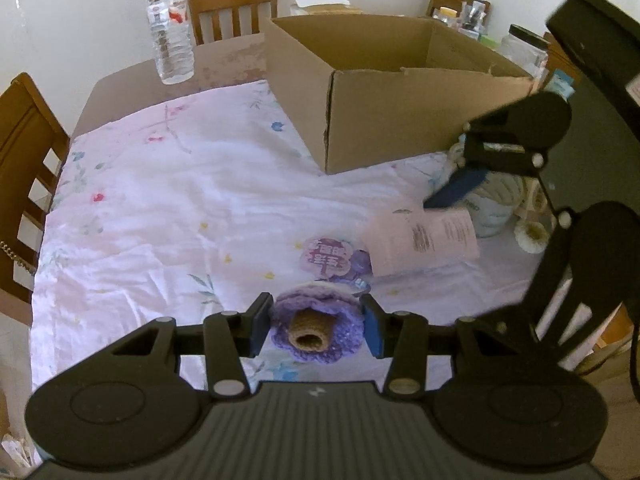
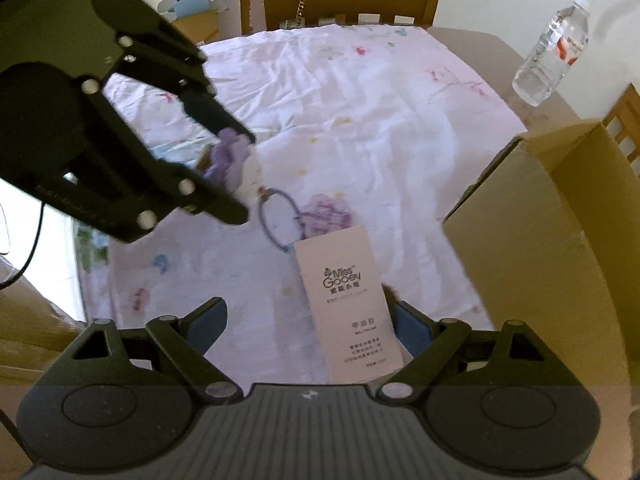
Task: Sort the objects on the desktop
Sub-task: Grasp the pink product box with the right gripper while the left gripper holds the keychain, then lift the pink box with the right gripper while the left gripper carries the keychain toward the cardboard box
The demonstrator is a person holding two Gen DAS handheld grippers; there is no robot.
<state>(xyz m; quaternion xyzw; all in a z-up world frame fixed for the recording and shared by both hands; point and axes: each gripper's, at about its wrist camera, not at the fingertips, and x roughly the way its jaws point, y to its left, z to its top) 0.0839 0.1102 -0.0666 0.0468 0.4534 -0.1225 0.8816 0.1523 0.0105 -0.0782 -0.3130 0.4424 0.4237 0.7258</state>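
Left wrist view: left gripper (image 1: 316, 330) clamps crocheted flower (image 1: 318, 326), right gripper (image 2: 308, 326) spread around pink box (image 2: 346, 304); next, likely carry to cardboard box (image 1: 400, 120).

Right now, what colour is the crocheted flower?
Purple crocheted flower, tan centre; left wrist view.

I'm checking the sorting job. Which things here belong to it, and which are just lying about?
For the job: crochet flower in the left gripper, pink box, purple tag, cardboard box.

Lying about: water bottle, chairs, jar.
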